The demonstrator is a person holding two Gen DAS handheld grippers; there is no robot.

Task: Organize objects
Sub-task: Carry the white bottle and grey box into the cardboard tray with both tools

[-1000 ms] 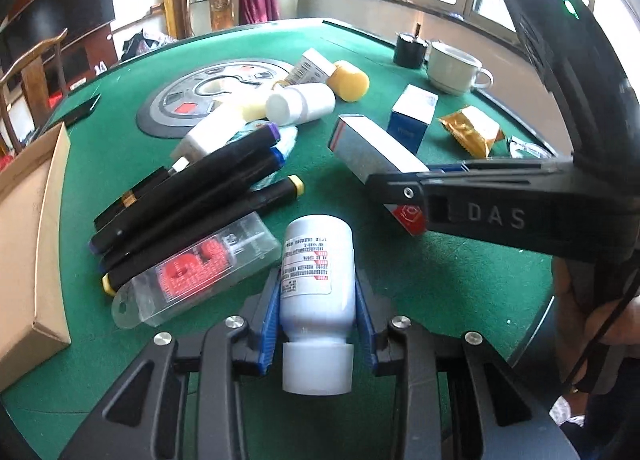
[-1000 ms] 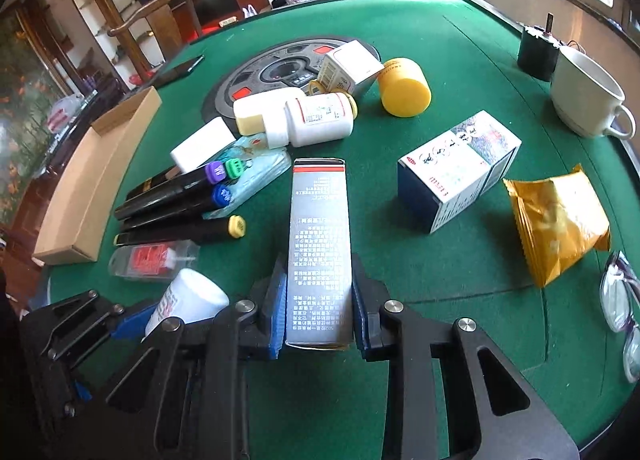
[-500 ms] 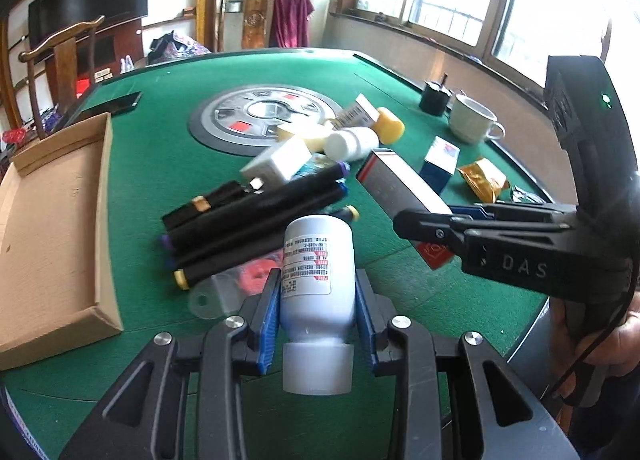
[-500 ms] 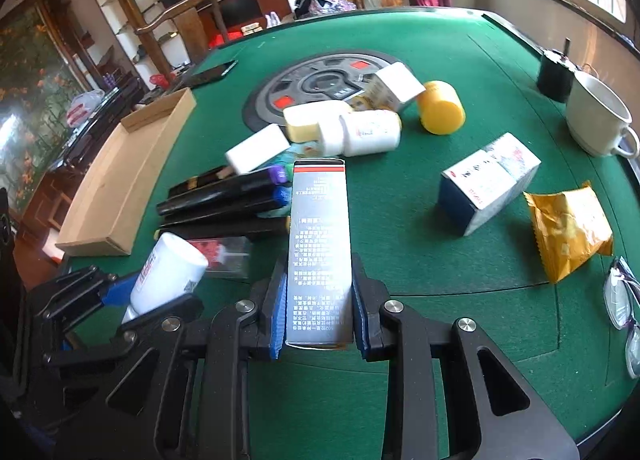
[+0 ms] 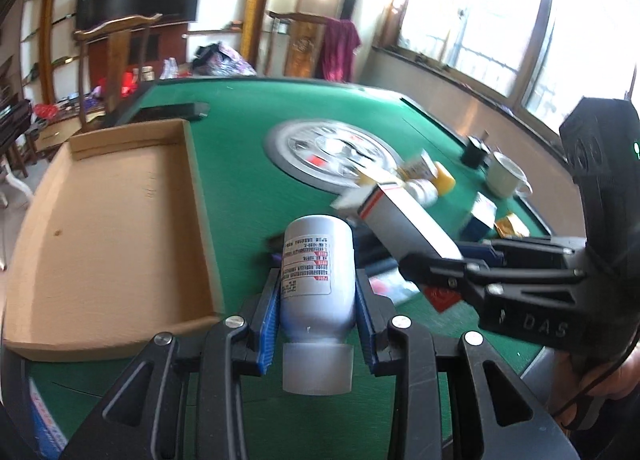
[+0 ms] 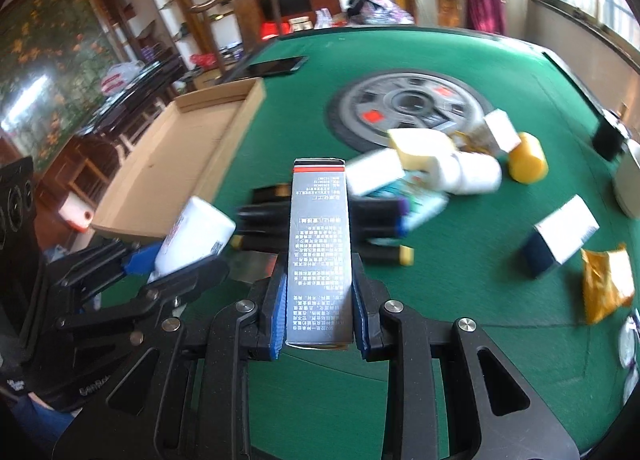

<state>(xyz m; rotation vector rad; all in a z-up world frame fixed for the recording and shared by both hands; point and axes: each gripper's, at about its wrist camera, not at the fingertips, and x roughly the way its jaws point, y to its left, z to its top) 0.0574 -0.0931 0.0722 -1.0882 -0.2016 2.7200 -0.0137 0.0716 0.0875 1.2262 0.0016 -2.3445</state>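
Observation:
My left gripper (image 5: 316, 296) is shut on a white pill bottle (image 5: 318, 260), held above the green table, cap toward me. It also shows in the right wrist view (image 6: 194, 236). My right gripper (image 6: 318, 300) is shut on a long grey carton (image 6: 319, 244) with a red and black end; it shows in the left wrist view (image 5: 404, 216) too. A shallow cardboard tray (image 5: 108, 204) lies on the table to the left, just ahead of the bottle; it also shows in the right wrist view (image 6: 180, 164).
Black markers (image 6: 372, 216), white bottles (image 6: 468, 172), a yellow cap (image 6: 528, 158), a blue-white box (image 6: 560, 236) and a gold packet (image 6: 604, 284) lie on the green felt. A cup (image 5: 506, 180) stands far right. A phone (image 6: 276, 66) lies beyond the tray.
Both grippers have lifted and swung left with their loads. The cardboard tray has come closer and larger in both views; the pile of markers now lies behind and below the held items.

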